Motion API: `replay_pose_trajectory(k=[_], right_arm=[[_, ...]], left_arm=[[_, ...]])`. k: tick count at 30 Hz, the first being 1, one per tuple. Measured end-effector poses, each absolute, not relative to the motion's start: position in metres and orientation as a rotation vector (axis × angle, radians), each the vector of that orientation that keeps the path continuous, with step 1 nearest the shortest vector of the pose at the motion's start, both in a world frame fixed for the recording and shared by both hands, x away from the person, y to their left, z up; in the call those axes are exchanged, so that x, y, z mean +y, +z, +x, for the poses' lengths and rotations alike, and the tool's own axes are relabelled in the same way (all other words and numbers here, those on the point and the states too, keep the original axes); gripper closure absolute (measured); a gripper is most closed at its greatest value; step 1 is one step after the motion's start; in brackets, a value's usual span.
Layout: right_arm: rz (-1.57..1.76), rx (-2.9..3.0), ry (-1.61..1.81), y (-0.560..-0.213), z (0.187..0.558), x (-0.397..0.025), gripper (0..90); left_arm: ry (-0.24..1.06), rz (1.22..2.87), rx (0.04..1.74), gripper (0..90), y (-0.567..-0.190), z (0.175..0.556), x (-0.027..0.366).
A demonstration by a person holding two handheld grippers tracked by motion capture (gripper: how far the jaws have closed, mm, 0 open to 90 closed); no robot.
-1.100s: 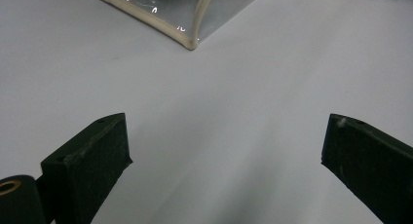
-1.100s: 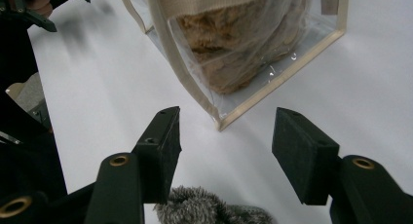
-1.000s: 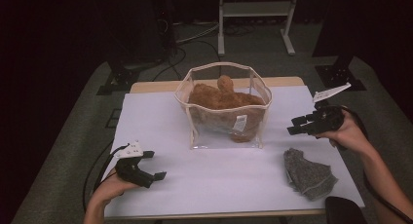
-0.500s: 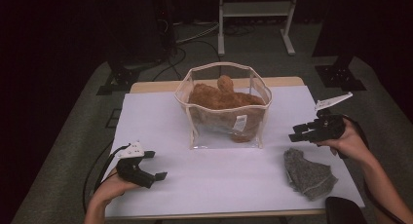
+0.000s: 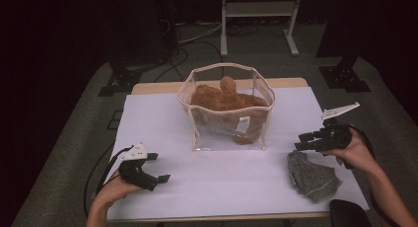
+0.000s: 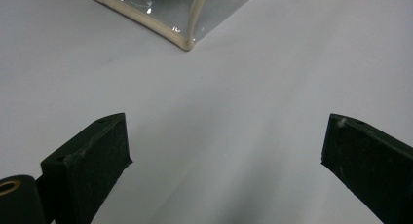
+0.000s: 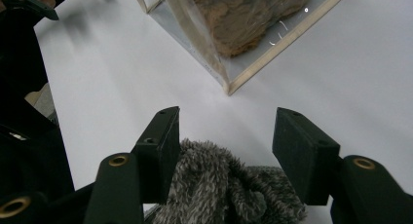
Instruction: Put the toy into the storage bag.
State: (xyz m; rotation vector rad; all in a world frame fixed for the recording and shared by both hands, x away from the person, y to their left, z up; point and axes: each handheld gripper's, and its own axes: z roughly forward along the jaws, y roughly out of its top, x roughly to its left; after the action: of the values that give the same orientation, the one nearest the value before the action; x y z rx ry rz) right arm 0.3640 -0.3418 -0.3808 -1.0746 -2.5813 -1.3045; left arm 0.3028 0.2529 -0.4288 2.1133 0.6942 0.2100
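Grey knit cloth (image 7: 229, 190) under right hand-held gripper (image 7: 224, 131) (jaws apart)

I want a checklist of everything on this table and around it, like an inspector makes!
Surface: white table top, flat and bare in the middle.
Job's things: grey fuzzy cloth lying near the right front edge; clear bag standing upright with a brown plush toy inside.
Clutter: nothing seen.
Grippers: left gripper open, low over the table; right gripper open, just above the cloth.
Cables: black cable trails off the left gripper.
Surroundings: dark room, white frame behind.
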Motion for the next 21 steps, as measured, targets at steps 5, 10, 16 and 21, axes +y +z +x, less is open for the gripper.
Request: replay_pose_trajectory(k=[5,10,16,21], right_arm=[[-1.076,-2.578,-1.298,-0.384,0.359,-0.343,41.4],[-1.077,-2.576,-1.301,-0.388,0.353,-0.344,41.0],[-1.081,-2.565,-1.307,-0.394,0.344,-0.347,40.2],[-1.080,-2.558,-1.317,-0.397,0.340,-0.348,39.5]], left_arm=[[0.212,2.117,0.694,2.7,-0.428,0.303,0.253],[0.214,2.123,0.689,2.7,-0.427,0.303,0.252],[0.213,2.125,0.683,2.6,-0.428,0.303,0.250],[0.222,2.123,0.681,2.6,-0.427,0.304,0.249]])
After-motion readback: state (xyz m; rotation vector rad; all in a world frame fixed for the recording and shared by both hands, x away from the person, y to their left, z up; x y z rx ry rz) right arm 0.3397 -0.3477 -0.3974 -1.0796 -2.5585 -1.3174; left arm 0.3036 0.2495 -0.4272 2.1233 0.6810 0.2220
